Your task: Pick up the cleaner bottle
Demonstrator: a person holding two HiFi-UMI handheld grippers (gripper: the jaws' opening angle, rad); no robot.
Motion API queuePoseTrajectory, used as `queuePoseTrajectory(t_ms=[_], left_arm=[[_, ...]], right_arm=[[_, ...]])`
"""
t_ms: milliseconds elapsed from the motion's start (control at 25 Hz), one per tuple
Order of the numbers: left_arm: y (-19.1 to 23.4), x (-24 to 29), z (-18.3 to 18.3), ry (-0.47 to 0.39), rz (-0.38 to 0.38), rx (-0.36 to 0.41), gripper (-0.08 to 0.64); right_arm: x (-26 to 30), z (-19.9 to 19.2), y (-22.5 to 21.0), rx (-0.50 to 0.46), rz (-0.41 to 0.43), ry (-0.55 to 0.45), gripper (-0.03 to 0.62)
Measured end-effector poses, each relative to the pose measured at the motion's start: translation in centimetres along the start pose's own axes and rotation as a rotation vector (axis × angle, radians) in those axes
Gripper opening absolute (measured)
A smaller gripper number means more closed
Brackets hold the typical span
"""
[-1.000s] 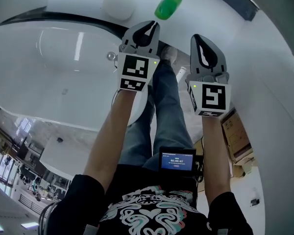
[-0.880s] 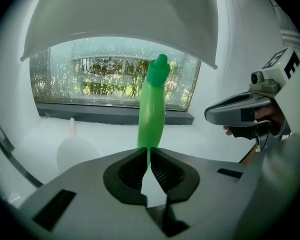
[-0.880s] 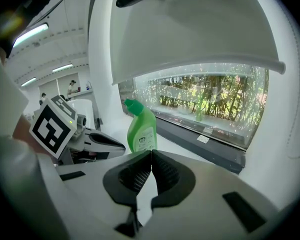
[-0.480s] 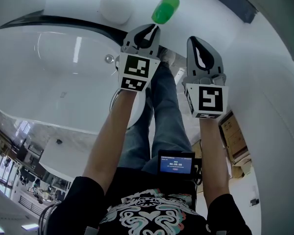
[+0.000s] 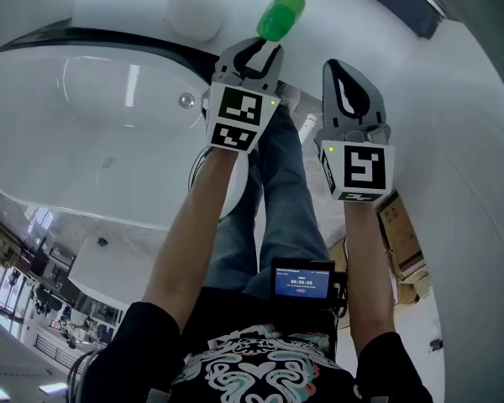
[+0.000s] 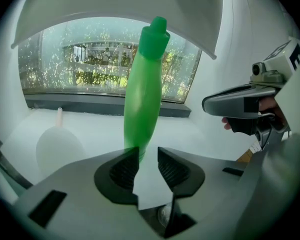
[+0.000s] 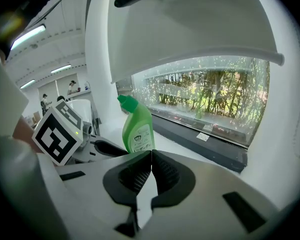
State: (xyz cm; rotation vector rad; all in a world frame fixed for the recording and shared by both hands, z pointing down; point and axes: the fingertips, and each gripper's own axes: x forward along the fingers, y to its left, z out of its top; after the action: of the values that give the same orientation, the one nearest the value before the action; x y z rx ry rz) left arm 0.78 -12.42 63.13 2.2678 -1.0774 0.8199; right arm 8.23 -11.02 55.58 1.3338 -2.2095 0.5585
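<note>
The left gripper has edged forward and down toward the cleaner bottle since the earlier head view, and its jaws have just been opening from pressed together to a narrow gap with nothing in it. The right gripper has hardly shifted; its jaws are pressed together and empty, held beside the left one.

The bottle stands upright on the white ledge in front of the window, just ahead of the left jaws. In the left gripper view its base sits behind the left jaw tip, not in the gap.

The main risk is a knock. The gap looks narrower than the bottle's body, and the bottle is off to the left of it, so pushing on now would likely drive a jaw tip into the tall, slim bottle and tip it over. It could then roll along the ledge toward the bathtub. A grip taken low on the tapered base might also slip.

There is open ledge to the right of the bottle, toward the right gripper. To the left, a white round object stands well apart from it. Behind is the dark window sill, and a white overhang hangs above; how much room it leaves over the cap I cannot tell.
</note>
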Motion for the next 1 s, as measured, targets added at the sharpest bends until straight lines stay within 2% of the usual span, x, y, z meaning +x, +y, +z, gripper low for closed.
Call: queuePoseTrajectory(t_ms=[80, 160, 240, 560, 1000], left_arm=[[-0.3, 0.3, -0.2, 0.010, -0.006, -0.006, 0.171], [-0.2, 0.5, -0.3, 0.012, 0.011, -0.018, 0.224], [0.2, 0.7, -0.3, 0.007, 0.035, -0.037, 0.242], [1.3, 2.2, 0.1, -0.009, 0.065, -0.083, 0.253], [2.2, 4.6, 1.2, -0.031, 0.122, -0.087, 0.253]], right_arm=[[0.0, 0.0, -0.1, 0.001, -0.001, 0.001, 0.028], [0.0, -0.1, -0.1, 0.004, -0.002, 0.002, 0.028], [0.0, -0.2, 0.0, 0.005, 0.000, 0.002, 0.028], [0.2, -0.5, -0.2, 0.010, 0.002, 0.006, 0.028], [0.0, -0.7, -1.5, 0.014, -0.007, 0.018, 0.026]])
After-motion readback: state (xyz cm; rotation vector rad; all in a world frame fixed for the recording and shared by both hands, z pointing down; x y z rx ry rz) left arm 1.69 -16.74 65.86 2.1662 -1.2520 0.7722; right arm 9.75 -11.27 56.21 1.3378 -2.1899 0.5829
